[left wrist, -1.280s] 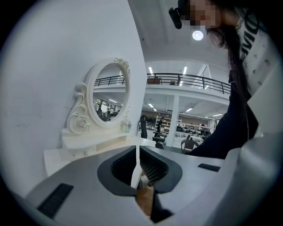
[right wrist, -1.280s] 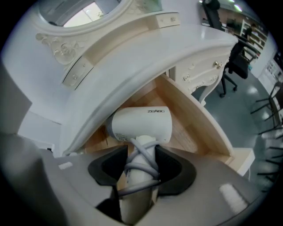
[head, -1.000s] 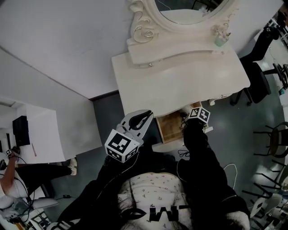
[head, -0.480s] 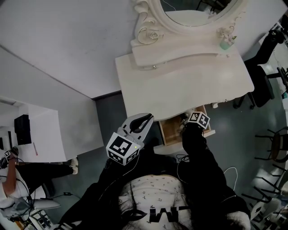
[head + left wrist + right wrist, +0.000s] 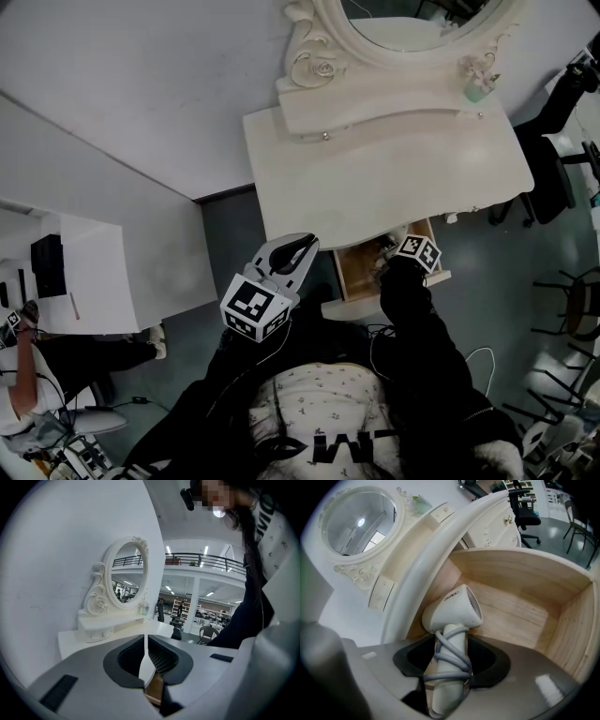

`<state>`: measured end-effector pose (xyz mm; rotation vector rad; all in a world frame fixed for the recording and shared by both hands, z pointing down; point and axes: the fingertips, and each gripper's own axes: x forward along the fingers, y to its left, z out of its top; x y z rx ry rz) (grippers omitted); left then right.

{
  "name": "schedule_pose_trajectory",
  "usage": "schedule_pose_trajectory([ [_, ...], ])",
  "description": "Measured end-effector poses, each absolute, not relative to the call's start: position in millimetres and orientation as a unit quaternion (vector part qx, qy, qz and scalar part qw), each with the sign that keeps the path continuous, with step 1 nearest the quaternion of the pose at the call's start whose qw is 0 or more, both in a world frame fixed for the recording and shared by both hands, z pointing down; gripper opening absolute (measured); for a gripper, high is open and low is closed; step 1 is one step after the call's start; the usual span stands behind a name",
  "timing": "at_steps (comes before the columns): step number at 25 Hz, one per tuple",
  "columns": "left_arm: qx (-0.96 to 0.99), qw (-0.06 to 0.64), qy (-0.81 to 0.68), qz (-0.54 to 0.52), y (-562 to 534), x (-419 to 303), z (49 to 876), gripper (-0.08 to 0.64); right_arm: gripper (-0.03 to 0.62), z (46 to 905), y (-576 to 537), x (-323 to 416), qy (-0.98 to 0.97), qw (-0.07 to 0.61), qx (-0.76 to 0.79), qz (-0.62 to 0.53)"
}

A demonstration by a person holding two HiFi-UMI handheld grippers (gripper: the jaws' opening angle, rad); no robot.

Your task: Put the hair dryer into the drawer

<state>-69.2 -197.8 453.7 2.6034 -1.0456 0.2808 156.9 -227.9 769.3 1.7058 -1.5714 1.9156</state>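
The white hair dryer [image 5: 454, 609], its grey cord wound round the handle, lies nose-first inside the open wooden drawer [image 5: 520, 616]. My right gripper [image 5: 450, 644] is shut on the handle, with a pad touching each side. In the head view the right gripper [image 5: 398, 251] reaches into the drawer [image 5: 356, 270] under the front edge of the white dressing table [image 5: 375, 178]; the dryer is hidden there. My left gripper [image 5: 300, 246] hovers left of the drawer. Its jaws are together and hold nothing [image 5: 146, 639].
An oval mirror [image 5: 412, 19] with a small shelf stands at the back of the dressing table, and a pale green pot [image 5: 478, 89] sits on the shelf. A black office chair [image 5: 553, 141] is to the right. A white desk [image 5: 94, 281] and a seated person [image 5: 28, 366] are at the left.
Both grippers keep their places. Only the head view has drifted slightly, so the table appears a little higher and further right.
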Motion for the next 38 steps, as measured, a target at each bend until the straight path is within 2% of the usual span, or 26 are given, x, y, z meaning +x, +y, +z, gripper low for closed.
schedule_pose_trajectory([
  [4, 0.914, 0.159, -0.360, 0.095, -197.7, -61.4, 450.6, 0.003, 0.235, 759.5, -223.7, 157.9, -0.523, 0.079, 0.571, 0.629],
  [14, 0.924, 0.151, -0.338, 0.094, -188.3, -36.5, 446.5, 0.003, 0.235, 713.5, -214.1, 161.8, -0.572, 0.089, 0.571, 0.582],
  [26, 0.929, 0.145, -0.326, 0.096, -162.0, 0.2, 442.5, 0.003, 0.233, 597.4, -188.2, 148.6, -0.690, 0.013, 0.509, 0.514],
  [38, 0.932, 0.137, -0.320, 0.098, -106.8, 70.8, 437.0, 0.003, 0.233, 499.1, -111.6, 165.2, -0.773, -0.036, 0.450, 0.446],
])
